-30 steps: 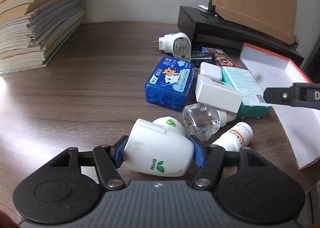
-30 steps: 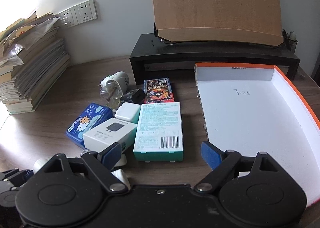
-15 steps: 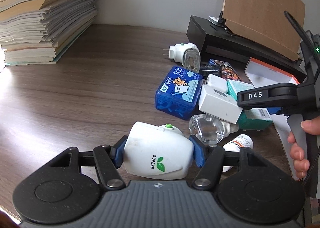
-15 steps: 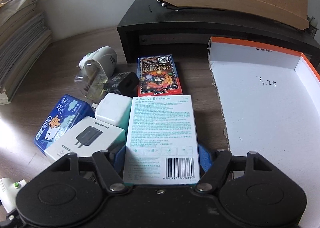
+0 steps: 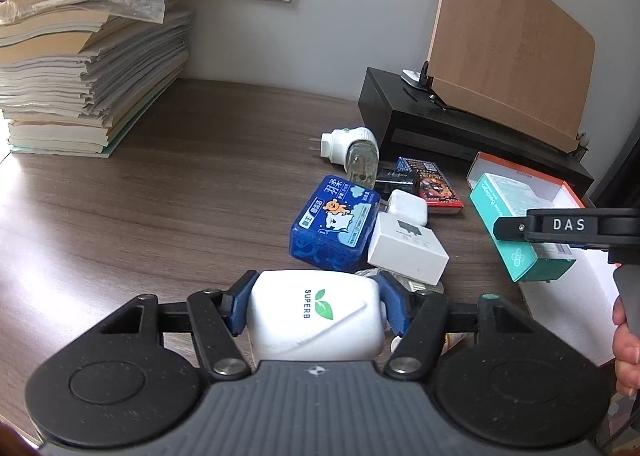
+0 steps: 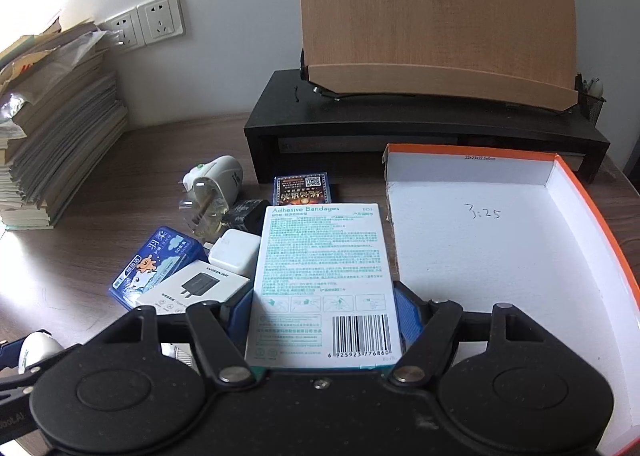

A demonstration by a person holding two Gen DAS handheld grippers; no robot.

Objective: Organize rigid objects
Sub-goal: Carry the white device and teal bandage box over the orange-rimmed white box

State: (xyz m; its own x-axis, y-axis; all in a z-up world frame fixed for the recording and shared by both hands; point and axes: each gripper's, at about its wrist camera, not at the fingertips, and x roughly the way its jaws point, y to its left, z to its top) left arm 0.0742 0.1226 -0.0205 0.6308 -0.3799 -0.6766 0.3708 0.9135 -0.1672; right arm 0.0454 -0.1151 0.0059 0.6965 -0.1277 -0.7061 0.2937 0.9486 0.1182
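Since the earlier frames both held items have come up off the tabletop: the white plug-in device was resting by the clear bottle, the bandage box lay flat among the pile.

Left wrist view: left gripper jaws pinching the white plug-in device, "SUPERB" and green leaf logo facing up, blue pads on both sides of it. Beyond it on the tabletop: blue tissue pack, white charger box touching the pack's right side, small white charger, black adapter, red card pack, second white plug-in device lying on its side. Right gripper enters from the right marked "DAS", carrying the teal bandage box tilted, above the edge of the orange-rimmed box lid. Paper stack far left, black monitor riser at back.

Right wrist view: right gripper jaws pinching the bandage box by its long sides, barcode end nearest the camera. Box lid just to the right, white inside, "3:25" handwritten. Tissue pack, charger box, white charger, card pack on the tabletop to the left.
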